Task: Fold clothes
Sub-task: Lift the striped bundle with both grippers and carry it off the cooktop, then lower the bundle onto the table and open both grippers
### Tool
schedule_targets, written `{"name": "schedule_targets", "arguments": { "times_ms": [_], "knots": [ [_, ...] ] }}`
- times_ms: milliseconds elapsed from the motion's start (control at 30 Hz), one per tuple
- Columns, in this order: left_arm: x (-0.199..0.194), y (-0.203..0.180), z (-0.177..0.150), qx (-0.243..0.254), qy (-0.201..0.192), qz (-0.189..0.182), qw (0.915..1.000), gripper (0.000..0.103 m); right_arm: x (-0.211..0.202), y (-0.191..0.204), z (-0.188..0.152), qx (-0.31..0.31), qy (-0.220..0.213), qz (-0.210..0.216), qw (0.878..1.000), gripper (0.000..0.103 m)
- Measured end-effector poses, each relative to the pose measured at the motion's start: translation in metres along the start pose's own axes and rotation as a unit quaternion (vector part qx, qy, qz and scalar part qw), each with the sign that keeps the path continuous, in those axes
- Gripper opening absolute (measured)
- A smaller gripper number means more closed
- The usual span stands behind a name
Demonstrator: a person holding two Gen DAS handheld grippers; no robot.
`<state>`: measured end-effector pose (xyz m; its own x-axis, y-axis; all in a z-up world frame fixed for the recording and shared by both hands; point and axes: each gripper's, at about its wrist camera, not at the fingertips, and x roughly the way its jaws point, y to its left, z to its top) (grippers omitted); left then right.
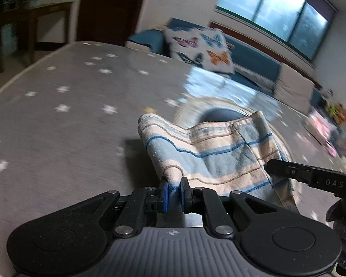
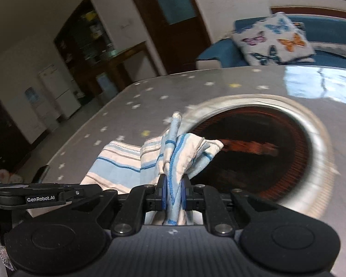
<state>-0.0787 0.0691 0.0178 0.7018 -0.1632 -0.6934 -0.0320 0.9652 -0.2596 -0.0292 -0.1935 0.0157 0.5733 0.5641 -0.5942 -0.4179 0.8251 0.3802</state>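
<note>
A blue, cream and tan striped garment (image 1: 219, 154) hangs lifted above the grey star-print table (image 1: 57, 127). My left gripper (image 1: 174, 185) is shut on one folded edge of it. The right gripper (image 1: 268, 165) reaches in from the right side of the left wrist view, touching the cloth's other edge. In the right wrist view my right gripper (image 2: 173, 184) is shut on a bunched corner of the striped garment (image 2: 126, 164), which sticks up between the blue pads (image 2: 164, 192). The left gripper's black arm (image 2: 48, 196) lies at the lower left.
A round recess with a pale rim (image 2: 320, 143) and dark orange-brown inside sits in the table (image 2: 131, 101) just beyond the cloth. Behind the table stands a blue sofa (image 1: 253, 57) with a butterfly cushion (image 1: 200, 48). A dark wooden side table (image 1: 32, 16) is far left.
</note>
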Motion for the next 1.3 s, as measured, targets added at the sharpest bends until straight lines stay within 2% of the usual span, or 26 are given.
{"name": "schedule_targets", "arguments": {
  "times_ms": [233,500,600,667,700,767,1000,1200,1300],
  "knots": [
    [-0.008,0.050,0.021,-0.032,-0.020,0.056,0.9977,0.011,0.055,0.035,0.024,-0.022,0.016,0.048,0.998,0.011],
    [-0.005,0.077,0.029,-0.052,-0.025,0.092,0.9941,0.012,0.097,0.057,0.040,-0.036,0.028,0.076,0.996,0.012],
    [0.000,0.084,0.024,-0.056,-0.014,0.109,0.9923,0.017,0.104,0.058,0.037,-0.048,0.036,0.038,0.997,0.018],
    [-0.002,0.085,0.023,-0.050,-0.016,0.121,0.9913,0.029,0.101,0.058,0.035,-0.059,0.034,0.030,0.997,0.018],
    [-0.005,0.085,0.024,-0.049,-0.020,0.124,0.9909,0.039,0.096,0.059,0.035,-0.066,0.033,0.027,0.997,0.018],
    [-0.009,0.085,0.027,-0.046,-0.028,0.130,0.9901,0.043,0.086,0.062,0.034,-0.083,0.034,0.030,0.996,0.018],
    [-0.007,0.066,0.042,-0.022,-0.046,0.107,0.9930,0.043,0.050,0.088,0.006,-0.152,0.067,0.083,0.983,0.018],
    [0.018,0.032,0.052,0.005,-0.031,0.069,0.9971,0.042,0.045,0.080,-0.027,-0.148,0.092,0.067,0.982,0.018],
    [0.034,0.017,0.058,0.016,-0.021,0.056,0.9981,0.042,0.043,0.076,-0.032,-0.137,0.090,0.069,0.984,0.018]
  ]
}}
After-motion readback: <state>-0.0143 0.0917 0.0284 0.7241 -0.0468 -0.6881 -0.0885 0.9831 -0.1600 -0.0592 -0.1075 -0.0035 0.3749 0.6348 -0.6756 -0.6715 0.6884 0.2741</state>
